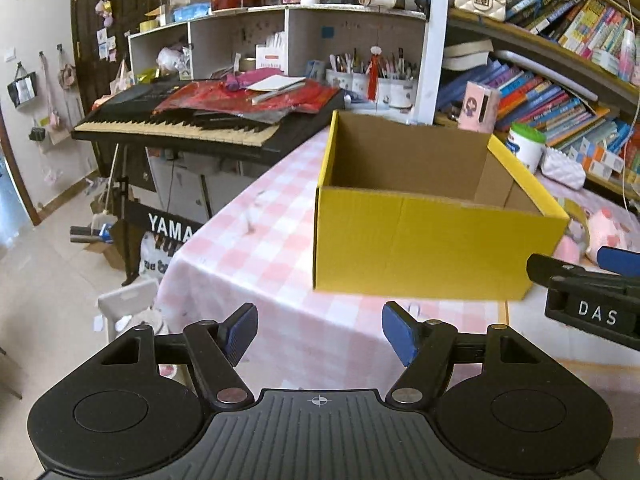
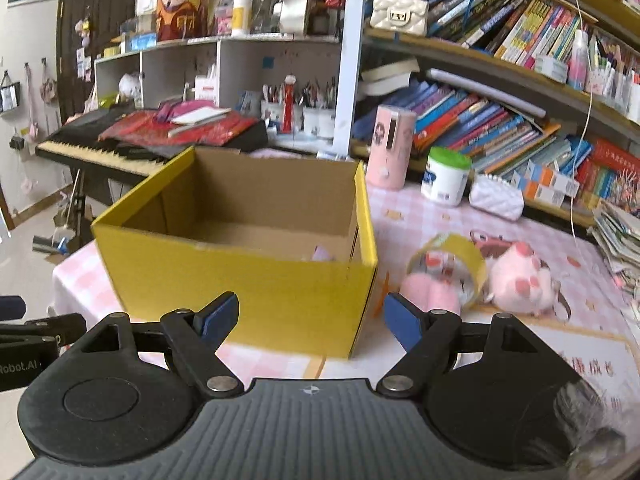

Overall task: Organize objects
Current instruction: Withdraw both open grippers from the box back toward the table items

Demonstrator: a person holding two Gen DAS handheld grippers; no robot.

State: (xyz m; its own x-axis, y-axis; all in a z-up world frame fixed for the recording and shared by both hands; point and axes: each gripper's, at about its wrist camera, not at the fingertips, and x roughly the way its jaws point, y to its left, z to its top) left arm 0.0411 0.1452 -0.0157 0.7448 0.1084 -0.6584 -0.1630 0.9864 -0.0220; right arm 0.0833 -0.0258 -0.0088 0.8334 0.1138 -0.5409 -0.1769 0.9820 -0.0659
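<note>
Right wrist view shows you the yellow cardboard box (image 2: 240,276) standing on the pink-checked surface (image 2: 440,220), with a tape roll (image 2: 460,264) and pink plush toys (image 2: 516,276) just beside it. Your right hand-held gripper (image 2: 312,322) and left hand-held gripper (image 1: 318,334) are both released, grasping nothing.

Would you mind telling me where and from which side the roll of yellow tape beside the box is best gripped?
Grip the tape roll across its upper band, coming from above with the right gripper, one finger inside the ring and one outside. It stands on edge with its open hole facing the camera, so the thin wall is exposed on top. Pink plush toys crowd its lower part and right side.
</note>
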